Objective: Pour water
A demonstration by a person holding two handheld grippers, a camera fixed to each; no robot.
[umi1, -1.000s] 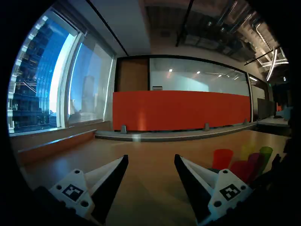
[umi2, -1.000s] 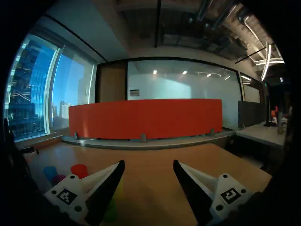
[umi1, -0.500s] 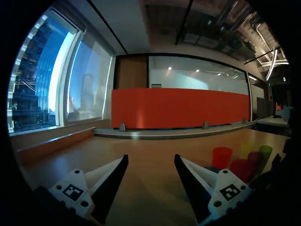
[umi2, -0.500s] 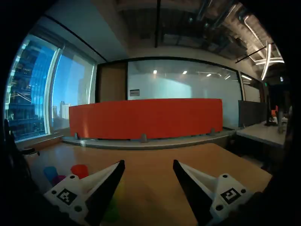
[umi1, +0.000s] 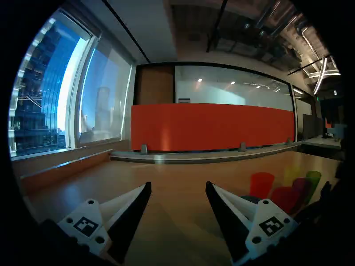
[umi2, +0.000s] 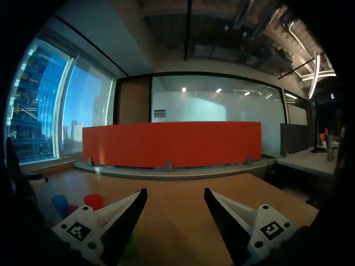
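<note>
Left gripper (umi1: 178, 184), right gripper (umi2: 175, 190): fingers spread, empty. Cups (umi1: 284, 198) stand bunched close together between the two grippers, well short of the table's (umi1: 177, 170) far edge. Risk: spread fingers entering the cluster topple neighbouring cups and spill water.

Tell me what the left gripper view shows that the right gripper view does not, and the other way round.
Left gripper view: a yellow cup and a green cup stand clear to the right of its fingers. Right gripper view: a blue cup stands to the left of its fingers; a greenish blur beside one finger cannot be told. Shared: the wooden table, the orange partition, the tall windows, a red cup, and two open, empty grippers, the left gripper and the right gripper.
</note>
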